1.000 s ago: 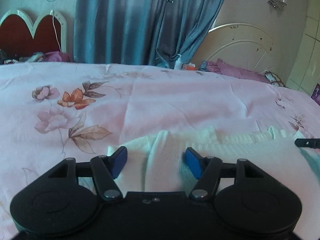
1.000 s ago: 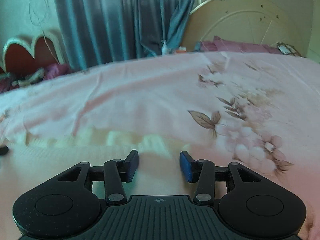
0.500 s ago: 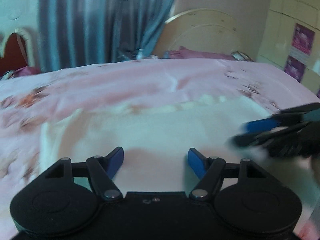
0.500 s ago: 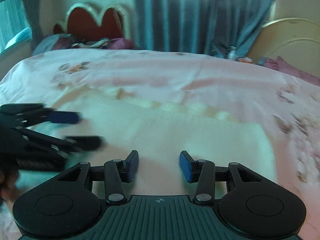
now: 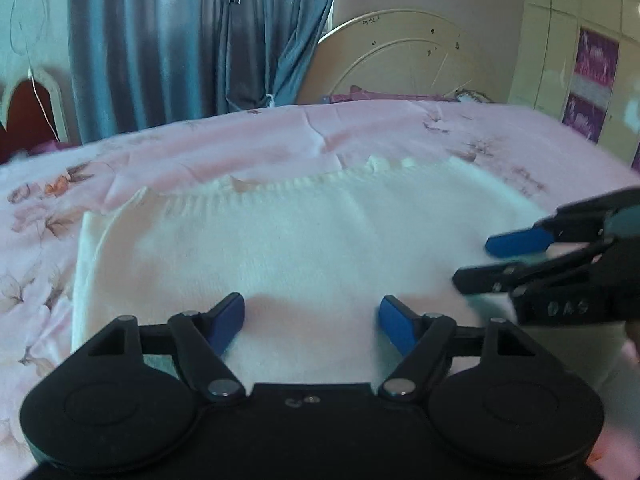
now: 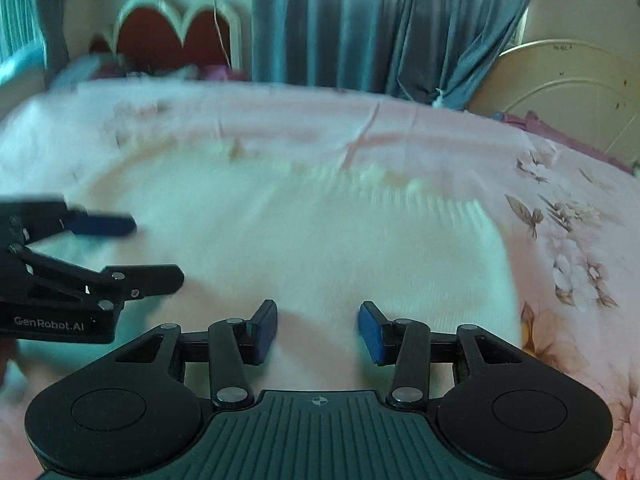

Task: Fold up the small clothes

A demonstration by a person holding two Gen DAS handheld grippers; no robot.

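A white knitted garment (image 5: pixel 300 240) lies spread flat on the pink floral bedsheet (image 5: pixel 240 148), its ribbed edge at the far side. My left gripper (image 5: pixel 311 316) hovers over the garment's near edge; its jaws are opening and nothing is gripped between them. In the same view my right gripper (image 5: pixel 480 262) reaches in from the right, just above the cloth. The right wrist view shows my right gripper (image 6: pixel 318 320) open over the garment (image 6: pixel 320 232), with only cloth below the gap. My left gripper (image 6: pixel 154 250) enters that view from the left.
Blue curtains (image 5: pixel 180 40) hang behind the bed. A cream arched headboard (image 5: pixel 400 56) stands at the back right and a red heart-shaped one (image 6: pixel 176 36) at the back left. Purple posters (image 5: pixel 592 80) hang on the right wall. Bare sheet surrounds the garment.
Both views have swung inward, so each gripper now shows in the other's view. The garment now lies flat across both views. The left jaws have widened slightly.
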